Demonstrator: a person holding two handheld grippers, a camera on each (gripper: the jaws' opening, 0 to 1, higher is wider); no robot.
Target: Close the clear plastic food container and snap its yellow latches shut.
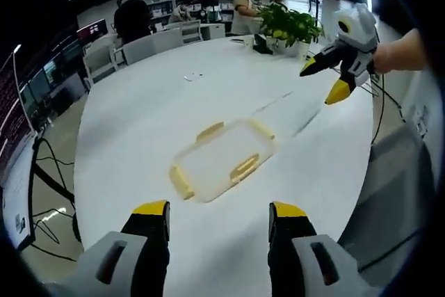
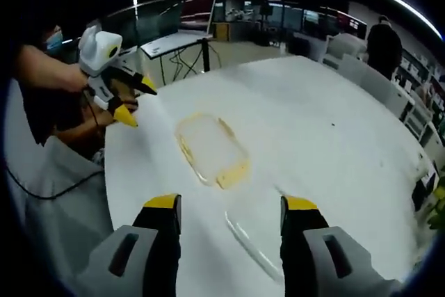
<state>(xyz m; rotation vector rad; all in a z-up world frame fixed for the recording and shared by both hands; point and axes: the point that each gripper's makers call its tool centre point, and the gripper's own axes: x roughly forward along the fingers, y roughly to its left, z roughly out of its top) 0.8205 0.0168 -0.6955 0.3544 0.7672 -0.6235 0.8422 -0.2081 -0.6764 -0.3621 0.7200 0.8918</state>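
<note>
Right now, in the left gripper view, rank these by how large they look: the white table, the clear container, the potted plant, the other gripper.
1. White table
2. Clear container
3. Right gripper and potted plant: they look about alike, and differing nearness makes this unsure.

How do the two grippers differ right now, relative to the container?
The left gripper points at the container from its long side; the right gripper faces a short end. The left gripper's view centres the container; the right gripper's view has it left of centre. Both are open, empty and off the container.
</note>
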